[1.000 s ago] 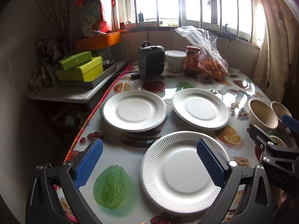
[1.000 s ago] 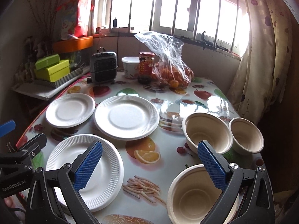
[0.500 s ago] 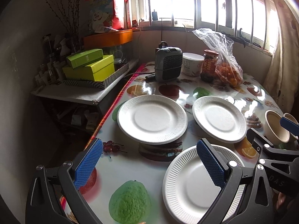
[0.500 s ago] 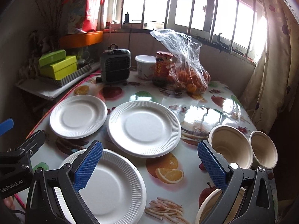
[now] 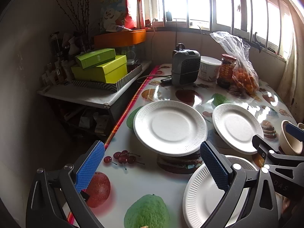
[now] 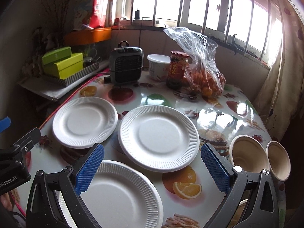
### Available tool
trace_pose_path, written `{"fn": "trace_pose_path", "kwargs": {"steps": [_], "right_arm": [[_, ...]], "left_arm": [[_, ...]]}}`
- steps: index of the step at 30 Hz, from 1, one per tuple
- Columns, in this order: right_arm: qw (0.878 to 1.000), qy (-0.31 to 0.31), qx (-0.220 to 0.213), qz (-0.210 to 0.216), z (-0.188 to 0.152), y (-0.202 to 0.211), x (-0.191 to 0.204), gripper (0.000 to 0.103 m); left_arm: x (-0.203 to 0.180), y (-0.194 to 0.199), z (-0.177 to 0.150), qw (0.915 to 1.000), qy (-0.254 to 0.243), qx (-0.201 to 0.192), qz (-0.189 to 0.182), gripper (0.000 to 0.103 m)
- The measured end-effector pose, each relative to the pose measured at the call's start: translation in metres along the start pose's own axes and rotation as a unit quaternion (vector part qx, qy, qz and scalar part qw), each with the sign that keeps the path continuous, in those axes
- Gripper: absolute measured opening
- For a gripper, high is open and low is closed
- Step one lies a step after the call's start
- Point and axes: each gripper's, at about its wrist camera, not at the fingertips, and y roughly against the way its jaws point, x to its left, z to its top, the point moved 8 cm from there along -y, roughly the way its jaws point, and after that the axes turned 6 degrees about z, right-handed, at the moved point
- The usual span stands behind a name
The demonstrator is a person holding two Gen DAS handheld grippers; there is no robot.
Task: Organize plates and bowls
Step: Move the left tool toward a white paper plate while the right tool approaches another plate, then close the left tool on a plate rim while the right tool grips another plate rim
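Three white paper plates lie on the fruit-print table. In the left wrist view the left plate is ahead, the middle plate to its right, the near plate under my right finger. My left gripper is open and empty above the table's left edge. In the right wrist view the plates show as left, middle and near. Two beige bowls stand at the right. My right gripper is open and empty just before the middle plate.
A grey heater, a white tub, a red-lidded jar and a bag of oranges stand at the table's far side. A side shelf with green boxes is on the left. A third bowl's rim shows lower right.
Both grippers have swung leftward and forward. In the left view the plates slid right; in the right view the near bowl dropped almost out of view. Both grippers stayed open.
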Motion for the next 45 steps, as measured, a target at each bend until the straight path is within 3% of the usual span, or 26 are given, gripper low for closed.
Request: {"fn": "trace_pose_path", "kwargs": {"steps": [13,25,29,33,35,37,40,45], "right_arm": [[0.999,0.012,0.011,0.051,0.031,-0.047,0.023,0.103],[0.984,-0.001,0.062,0.166,0.025,-0.095,0.053,0.102],[0.983,-0.004,0.066,0.173,0.027,-0.103,0.06,0.097],[0.98,0.008,0.074,0.186,0.028,-0.111,0.072,0.096],[0.978,0.008,0.082,0.192,0.027,-0.116,0.075,0.086],[0.976,-0.001,0.093,0.198,0.024,-0.121,0.074,0.082],[0.975,-0.008,0.104,0.198,0.02,-0.128,0.072,0.08],[0.97,-0.026,0.116,0.212,0.016,-0.135,0.069,0.068]], "left_arm": [[0.024,-0.055,0.013,0.999,0.012,0.042,-0.007,0.101],[0.049,-0.107,0.006,0.9918,0.064,0.101,-0.044,0.097],[0.049,-0.12,0.006,0.9889,0.067,0.118,-0.061,0.097],[0.049,-0.13,0.002,0.9835,0.084,0.139,-0.08,0.09],[0.048,-0.136,-0.001,0.9807,0.09,0.149,-0.088,0.088],[0.046,-0.139,-0.004,0.9789,0.089,0.156,-0.096,0.081],[0.044,-0.143,-0.005,0.9788,0.086,0.16,-0.095,0.077],[0.043,-0.144,-0.004,0.9781,0.086,0.161,-0.099,0.072]]}}
